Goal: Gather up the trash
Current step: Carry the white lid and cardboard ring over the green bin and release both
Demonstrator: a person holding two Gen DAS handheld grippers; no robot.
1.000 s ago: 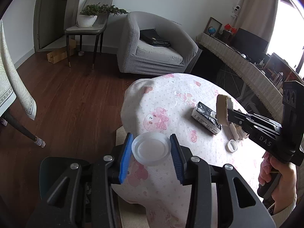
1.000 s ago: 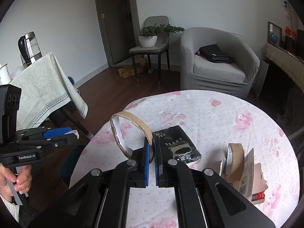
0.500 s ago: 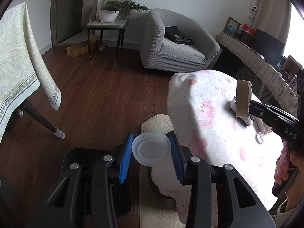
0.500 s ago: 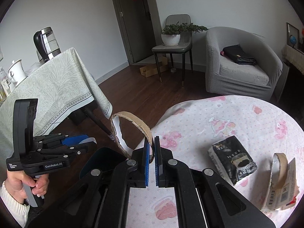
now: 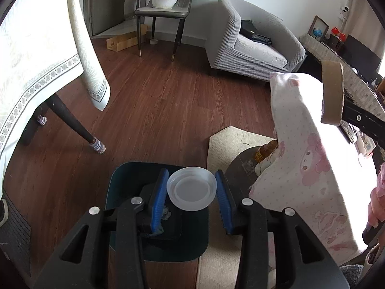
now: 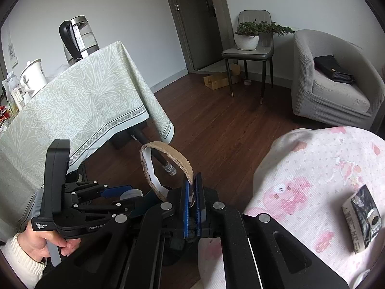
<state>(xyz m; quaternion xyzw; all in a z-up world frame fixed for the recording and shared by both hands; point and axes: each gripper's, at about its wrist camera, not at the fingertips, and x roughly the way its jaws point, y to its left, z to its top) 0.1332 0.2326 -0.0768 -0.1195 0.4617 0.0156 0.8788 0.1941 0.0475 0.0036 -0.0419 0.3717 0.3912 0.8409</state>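
My left gripper (image 5: 191, 190) is shut on a round clear plastic lid (image 5: 191, 188), held flat between its blue pads above a dark teal bin (image 5: 127, 183) on the floor. My right gripper (image 6: 191, 187) is shut on a torn cardboard tape ring (image 6: 179, 157) that stands up from its blue pads. In the left wrist view that cardboard ring (image 5: 332, 91) shows at the right, over the edge of the pink-patterned round table (image 5: 308, 144). In the right wrist view the left gripper (image 6: 125, 192) sits low at the left. A black-and-white packet (image 6: 363, 219) lies on the pink tablecloth (image 6: 312, 168).
A table with a pale green cloth (image 6: 79, 106) stands left, a kettle (image 6: 78, 38) and teapot (image 6: 33, 74) on it. Its dark leg (image 5: 72, 122) is near the bin. A beige mat (image 5: 231, 144), grey armchair (image 5: 252, 45) and plant chair (image 5: 166, 7) stand beyond on wood floor.
Both grippers have swung left off the pink table toward the floor. The lid has gone from above the tablecloth to above the teal bin. The ring has moved past the table edge.
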